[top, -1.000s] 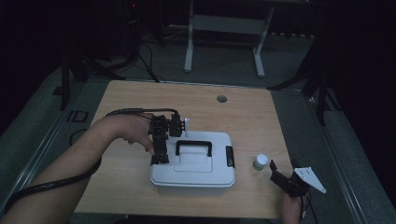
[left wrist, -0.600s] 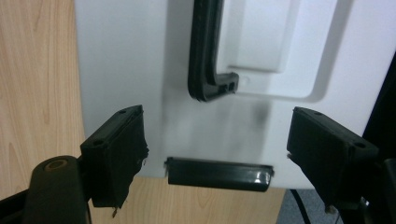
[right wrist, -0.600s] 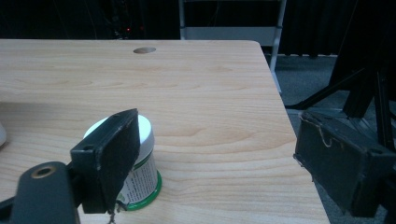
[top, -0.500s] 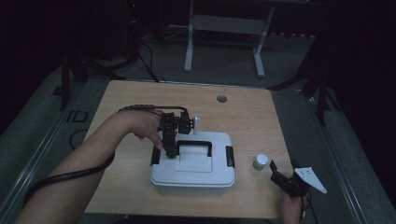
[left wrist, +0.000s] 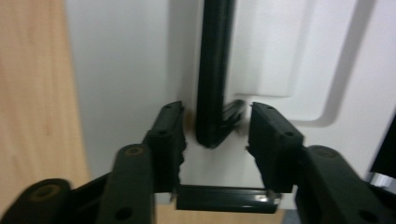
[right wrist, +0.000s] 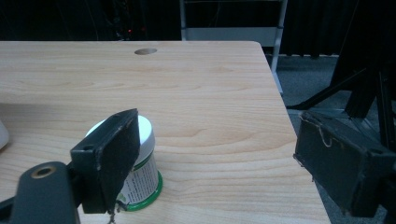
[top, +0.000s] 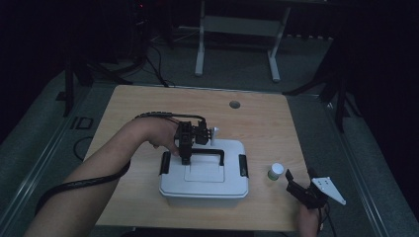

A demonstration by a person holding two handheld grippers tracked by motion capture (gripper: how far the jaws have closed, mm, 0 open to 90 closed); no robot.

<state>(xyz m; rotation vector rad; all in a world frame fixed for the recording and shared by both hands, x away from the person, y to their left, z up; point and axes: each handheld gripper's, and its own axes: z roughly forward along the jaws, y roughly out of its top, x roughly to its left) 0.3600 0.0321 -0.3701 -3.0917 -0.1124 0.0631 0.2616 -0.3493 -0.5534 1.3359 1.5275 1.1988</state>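
A white lidded box [top: 217, 180] sits in the middle of the wooden table [top: 257, 123], with a black handle [top: 210, 152] lying on its lid. My left gripper [top: 186, 158] points down at the handle's left end. In the left gripper view the handle's corner [left wrist: 212, 93] stands between the jaws of my left gripper [left wrist: 217, 116]. The jaws have just been closing, and a thin gap still shows on each side. A small white jar [top: 276, 171] with a green band stands right of the box. My right gripper [top: 292, 181] rests open just beside it; the jar [right wrist: 145, 140] is partly behind its left finger [right wrist: 112, 154].
Black latches [top: 164, 163] [top: 243, 165] sit on the box's left and right ends. A round cable hole [top: 234, 104] lies near the table's far edge. The table's right edge is close to the right gripper. A metal frame stands on the floor beyond the table.
The left gripper has moved right and down from the box's far left corner onto the handle's left end, and its jaws have narrowed around it. The right gripper has kept still.
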